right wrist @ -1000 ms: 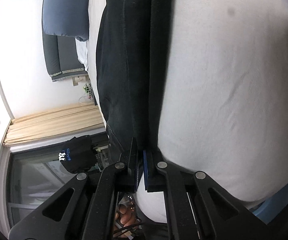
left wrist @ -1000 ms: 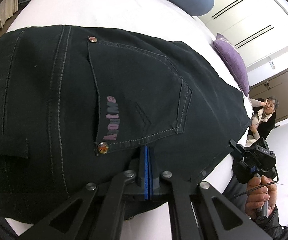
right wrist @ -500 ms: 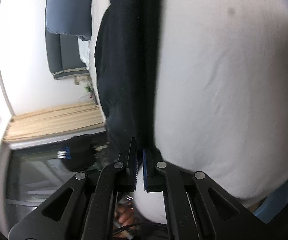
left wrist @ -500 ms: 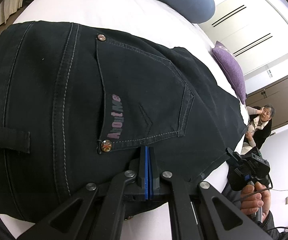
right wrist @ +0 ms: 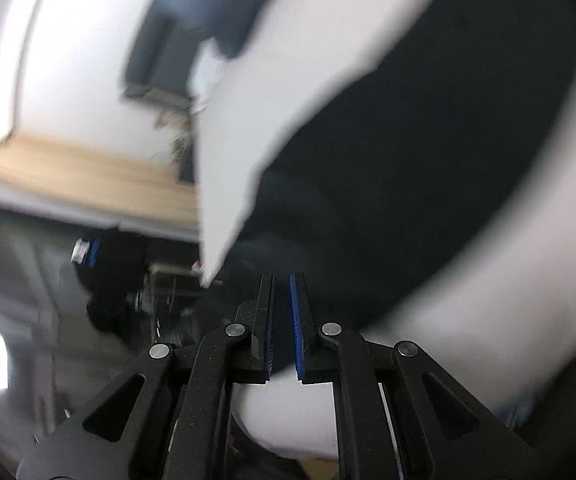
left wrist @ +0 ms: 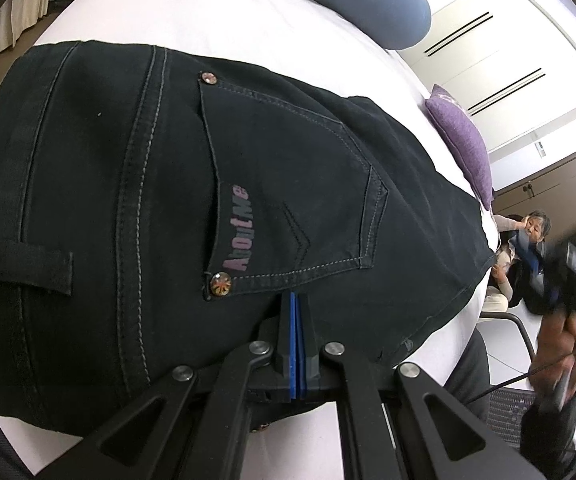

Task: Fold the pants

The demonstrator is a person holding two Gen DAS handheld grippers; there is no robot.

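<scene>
Swung away and now parted, right tongs (right wrist: 281, 300) blur above black pants (left wrist: 168, 200); left tongs (left wrist: 295, 320) clenched at the waistband on the bed (left wrist: 208, 12).

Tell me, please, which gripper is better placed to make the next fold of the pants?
Probably the left. The left gripper is shut, seemingly on the pants just below the back pocket, in a sharp, steady view. The right gripper has open jaws holding nothing, and its view is blurred by motion.

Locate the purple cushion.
Left wrist view, right side: the purple cushion lies on the white bed, beyond the pants.
</scene>
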